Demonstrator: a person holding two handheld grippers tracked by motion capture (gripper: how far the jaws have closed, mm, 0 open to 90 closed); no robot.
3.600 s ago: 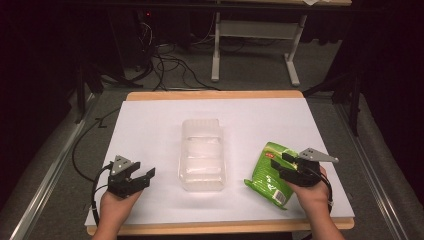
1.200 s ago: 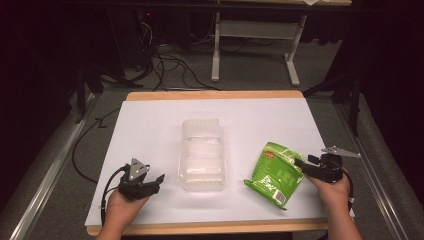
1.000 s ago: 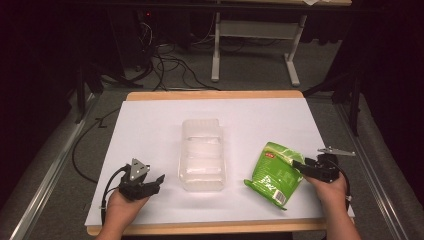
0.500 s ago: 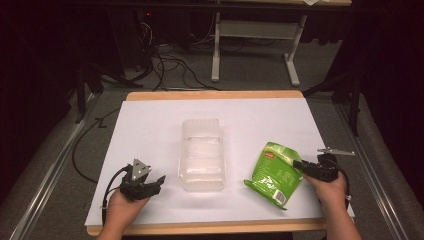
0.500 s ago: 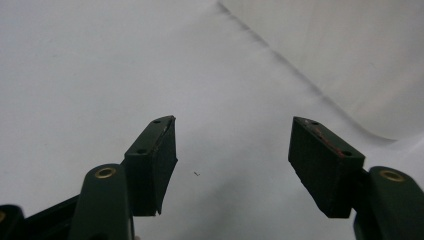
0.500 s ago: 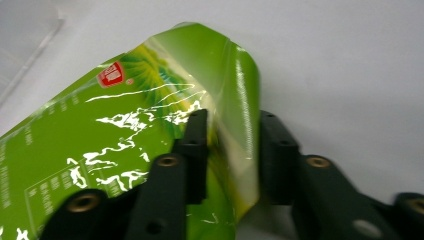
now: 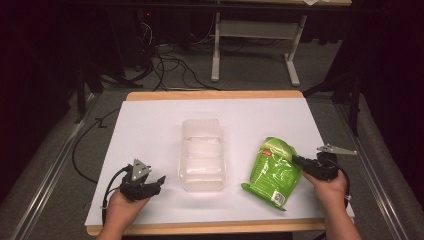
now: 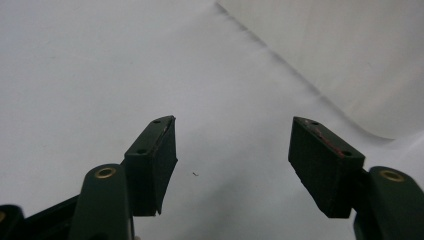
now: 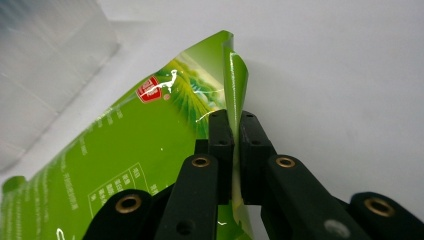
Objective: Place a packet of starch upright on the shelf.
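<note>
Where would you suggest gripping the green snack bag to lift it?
Probably by its thin side seam, from the right: the green snack bag lies flat, its edge flap stands up, and the right gripper already pinches it there.

The snack bag (image 7: 274,172) was bright green, with a small red logo (image 9: 150,89) near its top, pale leaf-like streaks and white print; a white label patch sat at its lower corner. The lidded plastic container (image 7: 202,154) was clear and frosted-looking. The bench (image 7: 150,130) was white on top with a light wood edge. Both grippers' fingers (image 8: 152,160) were black, with brass-coloured rivets.
</note>
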